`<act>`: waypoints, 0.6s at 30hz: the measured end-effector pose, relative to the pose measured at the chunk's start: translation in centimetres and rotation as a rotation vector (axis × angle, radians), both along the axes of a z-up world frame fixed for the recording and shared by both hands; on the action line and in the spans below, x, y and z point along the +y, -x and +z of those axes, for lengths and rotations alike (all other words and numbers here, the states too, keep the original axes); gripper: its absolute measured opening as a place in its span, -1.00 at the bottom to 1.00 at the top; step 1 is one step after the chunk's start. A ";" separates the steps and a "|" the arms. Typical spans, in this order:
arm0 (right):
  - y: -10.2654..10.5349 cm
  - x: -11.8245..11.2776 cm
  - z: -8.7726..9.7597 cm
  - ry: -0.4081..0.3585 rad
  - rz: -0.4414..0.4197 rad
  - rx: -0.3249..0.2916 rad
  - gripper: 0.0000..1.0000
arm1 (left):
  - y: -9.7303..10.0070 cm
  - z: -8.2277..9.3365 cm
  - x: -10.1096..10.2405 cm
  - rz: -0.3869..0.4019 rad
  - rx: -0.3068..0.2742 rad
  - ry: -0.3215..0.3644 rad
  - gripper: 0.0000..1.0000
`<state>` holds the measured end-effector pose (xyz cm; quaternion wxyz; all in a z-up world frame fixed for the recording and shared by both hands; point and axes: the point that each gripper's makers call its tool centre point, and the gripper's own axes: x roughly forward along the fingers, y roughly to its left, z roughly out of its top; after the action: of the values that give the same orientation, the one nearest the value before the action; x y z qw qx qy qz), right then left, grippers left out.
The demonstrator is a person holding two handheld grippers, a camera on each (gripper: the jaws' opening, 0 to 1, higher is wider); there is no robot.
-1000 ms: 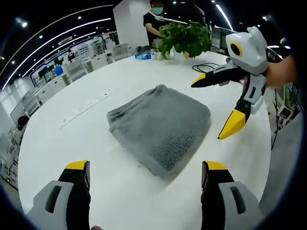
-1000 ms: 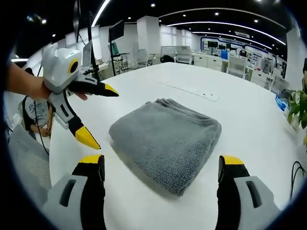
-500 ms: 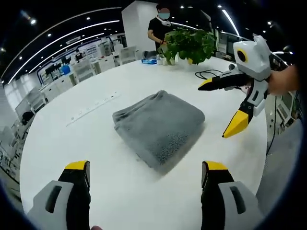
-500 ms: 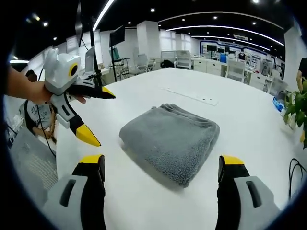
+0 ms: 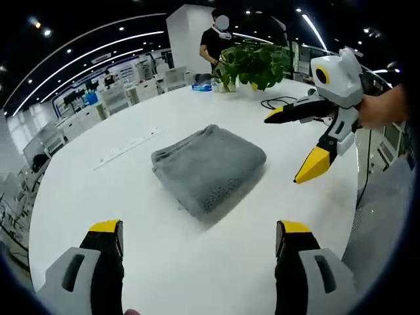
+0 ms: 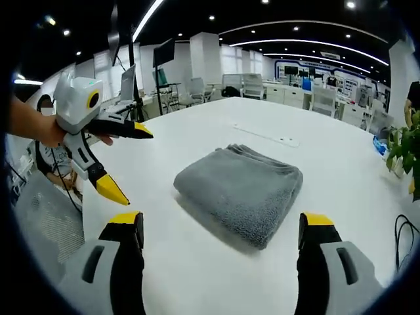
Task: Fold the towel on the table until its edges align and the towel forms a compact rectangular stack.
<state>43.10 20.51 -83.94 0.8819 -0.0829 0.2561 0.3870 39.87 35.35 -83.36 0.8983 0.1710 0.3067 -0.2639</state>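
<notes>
1. Left gripper (image 5: 199, 236), grey body with yellow-tipped black jaws: jaws spread wide, nothing between them, held above the bare near part of the round white table (image 5: 79, 197). In the right gripper view it (image 6: 123, 159) enters from the left, held in a person's hand (image 6: 49, 131), jaws splayed, clear of the tabletop (image 6: 197, 262)
2. Right gripper (image 6: 223, 230), same build: jaws spread wide and empty, over bare table just short of the towel. In the left gripper view it (image 5: 292, 144) comes in from the right, held in a hand (image 5: 374, 111), jaws apart, off to the side of the towel and not touching it
3. Grey terry towel (image 5: 209, 167), folded into a thick rectangular stack, lies flat near the middle of the table; layered edges show along its far side in the right gripper view (image 6: 241, 190). Neither gripper touches it
4. White recessed strip (image 5: 128, 146) in the tabletop, beyond the towel, apart from it
5. Green leafy potted plant (image 5: 252, 60) at the far table edge; black cable (image 5: 279, 102) lies near it
6. Person in dark top (image 5: 213, 39) stands behind the plant
7. Background: open office with desks and ceiling light strips
</notes>
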 end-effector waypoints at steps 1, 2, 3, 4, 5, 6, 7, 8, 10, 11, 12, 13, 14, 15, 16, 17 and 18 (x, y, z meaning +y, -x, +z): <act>0.0 -0.1 -0.1 0.003 -0.001 -0.001 0.99 | 0.2 0.1 0.0 0.001 -0.003 0.003 0.98; 0.3 -0.1 -0.1 0.005 -0.002 0.000 0.99 | 0.2 0.2 0.0 0.002 -0.007 0.010 0.98; 0.5 -0.1 0.0 0.004 -0.002 -0.001 0.99 | 0.3 0.3 -0.1 0.003 -0.009 0.017 0.98; 0.7 -0.2 0.0 0.007 -0.003 -0.004 0.99 | 0.5 0.4 -0.1 0.004 -0.012 0.020 0.98; 0.8 -0.2 0.0 0.008 -0.004 -0.004 0.99 | 0.6 0.4 -0.1 0.004 -0.017 0.021 0.98; 1.0 -0.2 0.0 0.008 -0.007 -0.005 0.99 | 0.7 0.4 -0.1 0.003 -0.019 0.025 0.98; 1.1 -0.3 -0.1 0.010 -0.010 -0.004 0.99 | 0.8 0.5 -0.2 0.002 -0.022 0.030 0.98; 1.4 -0.3 0.0 0.010 -0.013 -0.005 0.99 | 0.9 0.5 -0.2 0.002 -0.025 0.032 0.98; 1.6 -0.4 0.1 0.012 -0.017 -0.007 0.99 | 1.1 0.6 -0.1 0.000 -0.032 0.037 0.98; 1.7 -0.4 0.1 0.014 -0.020 -0.008 0.99 | 1.2 0.7 0.0 0.001 -0.035 0.038 0.98; 1.8 -0.5 0.2 0.015 -0.023 -0.010 0.99 | 1.3 0.7 0.1 0.005 -0.037 0.040 0.98; 2.0 -0.6 0.4 0.013 -0.028 -0.012 0.99 | 1.4 0.8 0.2 0.008 -0.039 0.044 0.98; 2.1 -0.7 0.4 0.012 -0.033 -0.012 0.99 | 1.6 0.9 0.2 0.010 -0.044 0.052 0.98; 2.3 -0.8 0.5 0.012 -0.037 -0.013 0.99 | 1.7 0.9 0.3 0.011 -0.046 0.053 0.98; 2.6 -0.8 0.7 0.014 -0.039 -0.016 0.99 | 1.9 0.9 0.4 0.008 -0.048 0.054 0.98; 2.8 -0.8 0.9 0.015 -0.039 -0.018 0.99 | 2.1 0.9 0.3 0.002 -0.052 0.055 0.98; 3.0 -0.8 1.0 0.019 -0.039 -0.022 0.99 | 2.2 1.0 0.3 -0.003 -0.059 0.053 0.98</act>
<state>40.08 19.70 -82.94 0.8912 -0.0905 0.2516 0.3664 37.67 35.62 -82.32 0.9108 0.1553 0.2726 -0.2682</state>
